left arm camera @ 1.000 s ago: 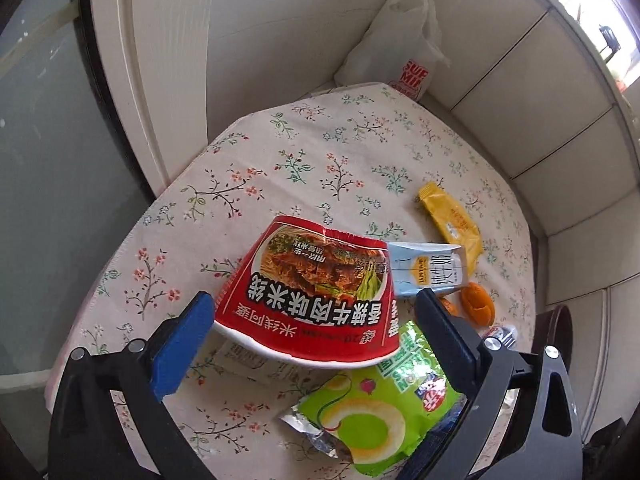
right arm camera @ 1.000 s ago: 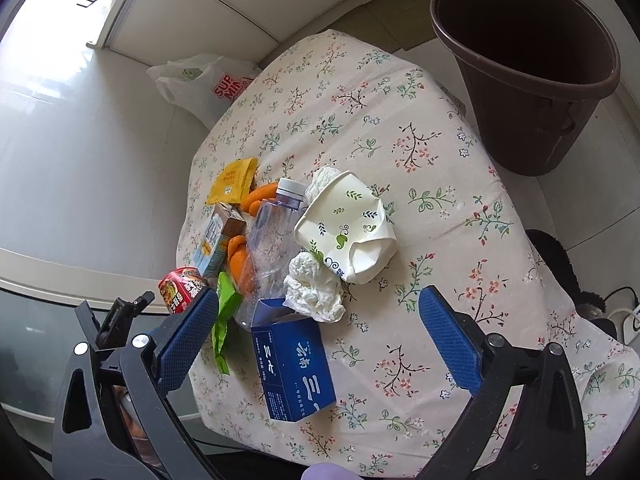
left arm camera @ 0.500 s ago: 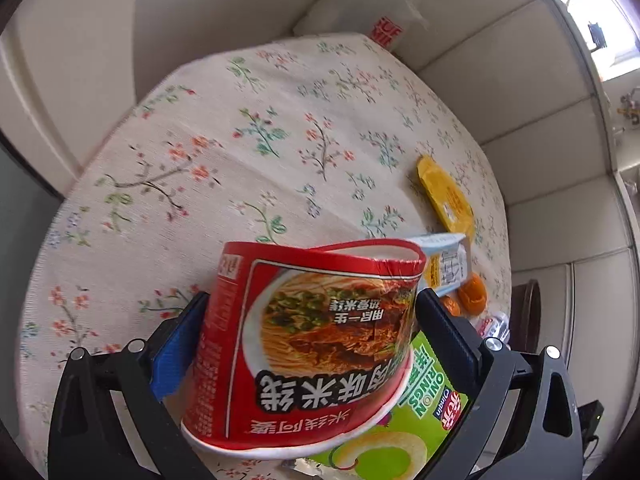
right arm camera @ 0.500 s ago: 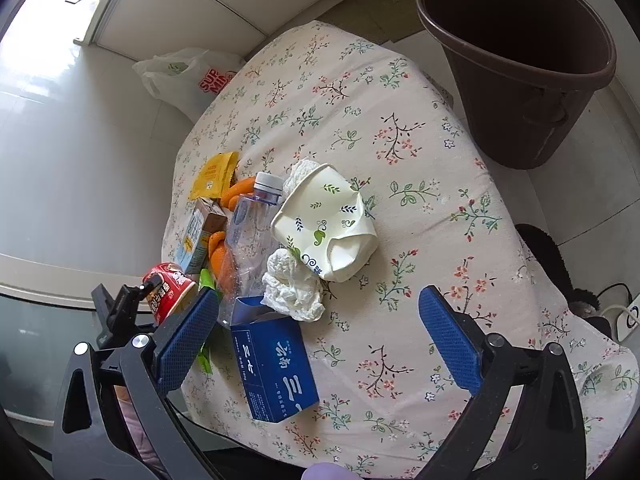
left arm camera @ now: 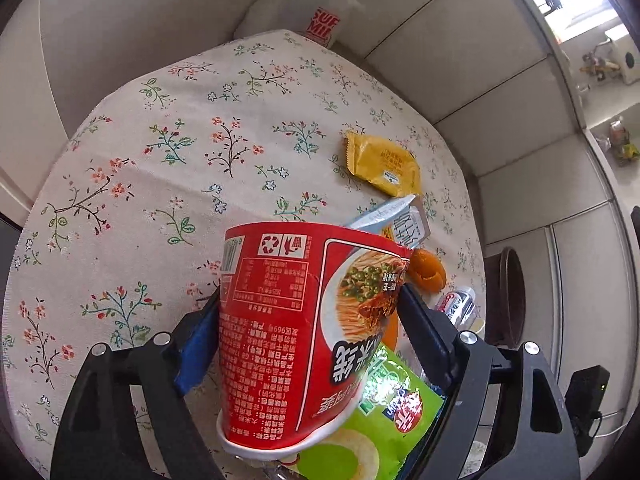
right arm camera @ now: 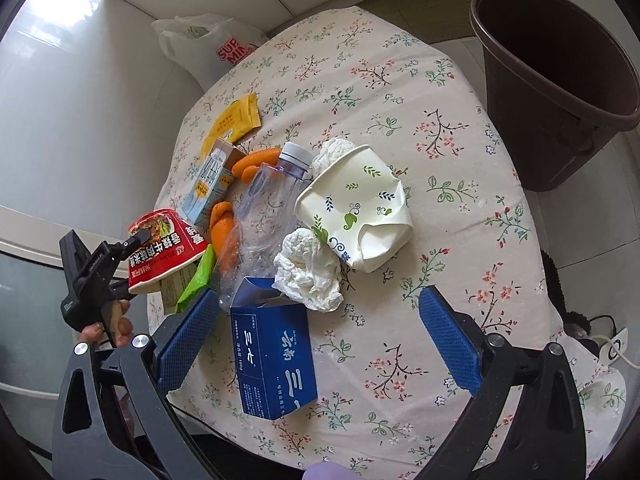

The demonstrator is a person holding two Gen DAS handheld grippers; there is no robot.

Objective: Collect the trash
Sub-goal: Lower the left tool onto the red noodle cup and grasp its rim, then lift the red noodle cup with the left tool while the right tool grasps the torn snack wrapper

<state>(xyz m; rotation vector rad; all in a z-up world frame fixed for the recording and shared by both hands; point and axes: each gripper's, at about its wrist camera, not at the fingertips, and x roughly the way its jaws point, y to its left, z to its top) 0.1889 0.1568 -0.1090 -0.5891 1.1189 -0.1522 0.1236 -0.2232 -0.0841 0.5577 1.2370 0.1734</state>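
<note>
Left wrist view: my left hand-held gripper (left arm camera: 308, 320) clamps the red noodle cup (left arm camera: 296, 328) above the bench (left arm camera: 160, 168). My right hand-held gripper (right arm camera: 316, 332) hangs open and empty. Nothing seems binned: the brown bin (right arm camera: 560, 80) at far right looks empty, and the litter remains.

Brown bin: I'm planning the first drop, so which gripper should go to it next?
Left. The left gripper is shut on the red noodle cup, while the right gripper hangs open, holding nothing. The brown bin stands beside the table.
</note>
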